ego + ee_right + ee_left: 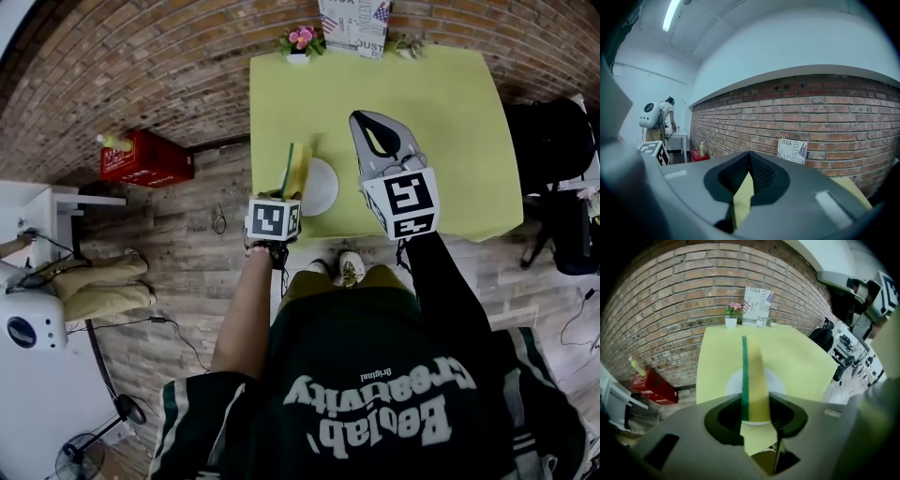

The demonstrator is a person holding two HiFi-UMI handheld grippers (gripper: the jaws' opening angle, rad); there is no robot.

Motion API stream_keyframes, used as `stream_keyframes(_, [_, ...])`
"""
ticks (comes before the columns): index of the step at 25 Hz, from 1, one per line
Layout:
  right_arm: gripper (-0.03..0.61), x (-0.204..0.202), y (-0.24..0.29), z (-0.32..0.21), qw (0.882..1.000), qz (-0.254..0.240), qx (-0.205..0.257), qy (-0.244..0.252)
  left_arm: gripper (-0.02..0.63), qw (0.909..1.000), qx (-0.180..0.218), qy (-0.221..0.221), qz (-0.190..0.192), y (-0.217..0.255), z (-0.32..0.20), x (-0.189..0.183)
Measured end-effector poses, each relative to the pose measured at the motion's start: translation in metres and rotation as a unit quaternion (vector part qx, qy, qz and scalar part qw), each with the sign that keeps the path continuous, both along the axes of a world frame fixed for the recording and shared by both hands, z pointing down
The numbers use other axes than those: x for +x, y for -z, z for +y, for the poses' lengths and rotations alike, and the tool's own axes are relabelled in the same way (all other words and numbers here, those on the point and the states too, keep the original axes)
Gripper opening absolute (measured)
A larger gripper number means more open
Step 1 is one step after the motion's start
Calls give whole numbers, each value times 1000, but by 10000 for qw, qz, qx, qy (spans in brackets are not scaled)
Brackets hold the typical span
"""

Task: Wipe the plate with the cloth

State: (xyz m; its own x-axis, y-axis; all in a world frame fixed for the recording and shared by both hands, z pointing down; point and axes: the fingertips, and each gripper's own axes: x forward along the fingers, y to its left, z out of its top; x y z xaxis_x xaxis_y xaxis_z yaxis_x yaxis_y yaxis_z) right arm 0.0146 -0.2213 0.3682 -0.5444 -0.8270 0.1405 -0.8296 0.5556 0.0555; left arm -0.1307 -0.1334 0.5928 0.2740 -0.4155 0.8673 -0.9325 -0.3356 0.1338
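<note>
1. Table [441, 103] holds the plate near its front edge.
2. Plate [323, 187] lies under the cloth.
3. Right gripper [749, 159], closed and empty, hovers beside the plate.
4. Left gripper [755, 405] clamps the upright cloth [297, 169].

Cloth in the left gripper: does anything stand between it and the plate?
Nothing visible does. The left gripper holds the cloth directly before the plate. The flower pot and sign stand at the table's far edge; the right gripper is off to the plate's right.
</note>
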Motion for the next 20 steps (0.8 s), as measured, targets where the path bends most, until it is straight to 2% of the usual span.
stream_keyframes(4, [12,1,-2,1,10000,5,-2,10,140,9990,-5,-429,157,4,6,39])
stream_keyframes(8, [12,5,-5,3,10000,43,-37,-35,138,9975,-199,-634,237,-7,17,60])
stream_keyframes(14, [12,20,-6,4,9999,25,-50,-148,137,9974,-306,-645,56,-22,21,61])
stream_keyframes(20, [12,22,-3,4,9999,-14,-38,-110,137,9984,-340,-410,-174,-22,17,38])
